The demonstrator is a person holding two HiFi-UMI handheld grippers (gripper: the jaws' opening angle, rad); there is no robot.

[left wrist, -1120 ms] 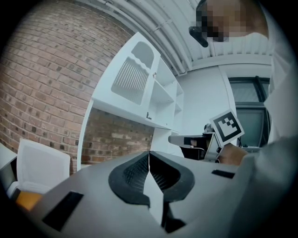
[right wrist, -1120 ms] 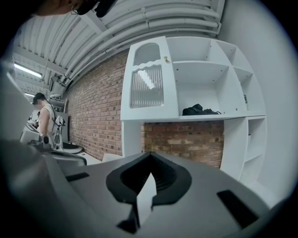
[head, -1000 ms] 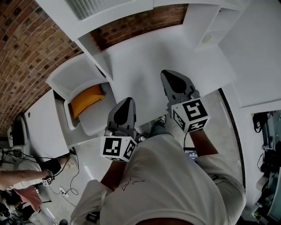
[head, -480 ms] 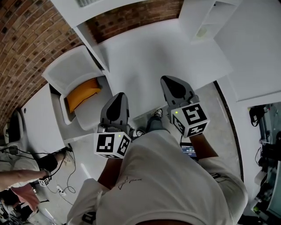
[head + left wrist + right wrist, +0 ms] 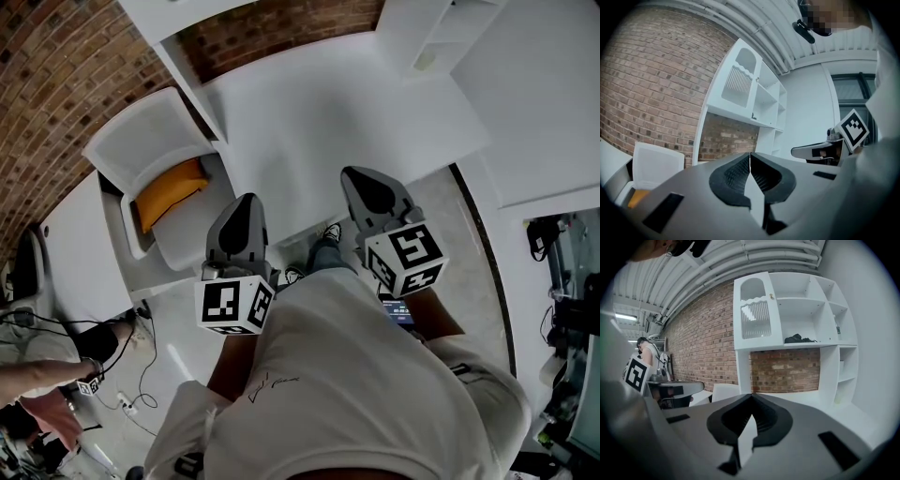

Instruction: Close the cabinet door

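Cabinet door (image 5: 755, 314) sat well beyond the left gripper (image 5: 750, 159) and right gripper (image 5: 751, 401), jaws pressed together empty, so reaching it likely came next.

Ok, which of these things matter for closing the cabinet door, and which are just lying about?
Job: cabinet door; left tool and right tool, both shut and empty.
Lying about: chair; orange cushion; dark bundle on a shelf.

Left gripper (image 5: 244, 208) and right gripper (image 5: 367, 186) (apart) near white desk (image 5: 319, 112).
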